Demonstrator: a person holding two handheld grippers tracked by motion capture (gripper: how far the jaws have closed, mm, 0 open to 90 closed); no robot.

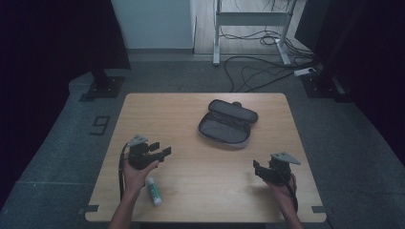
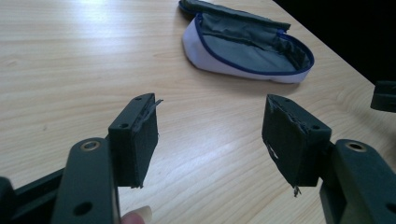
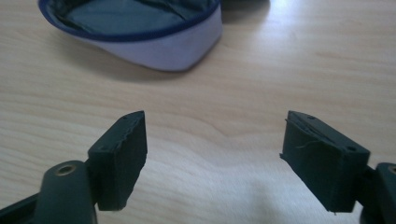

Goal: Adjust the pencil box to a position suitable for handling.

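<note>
A grey zip pouch (image 1: 228, 125) with blue trim lies open at the middle back of the wooden table (image 1: 205, 195). My left gripper (image 1: 160, 151) hovers over the left side of the table, open and empty, pointing right toward the pouch (image 2: 247, 49); its jaws (image 2: 210, 107) stand wide apart. A white tube with a green end (image 1: 154, 191) lies by the left wrist near the front edge. Over the front right, my right gripper (image 1: 258, 168) is open with nothing between its pads (image 3: 215, 116), and the pouch's pale side (image 3: 154, 42) lies ahead of it.
Beyond the table, the floor holds loose cables (image 1: 258, 71), a white desk frame (image 1: 250, 21) and a black stand base (image 1: 102, 88). A "9" marker (image 1: 100, 125) is taped to the floor left of the table.
</note>
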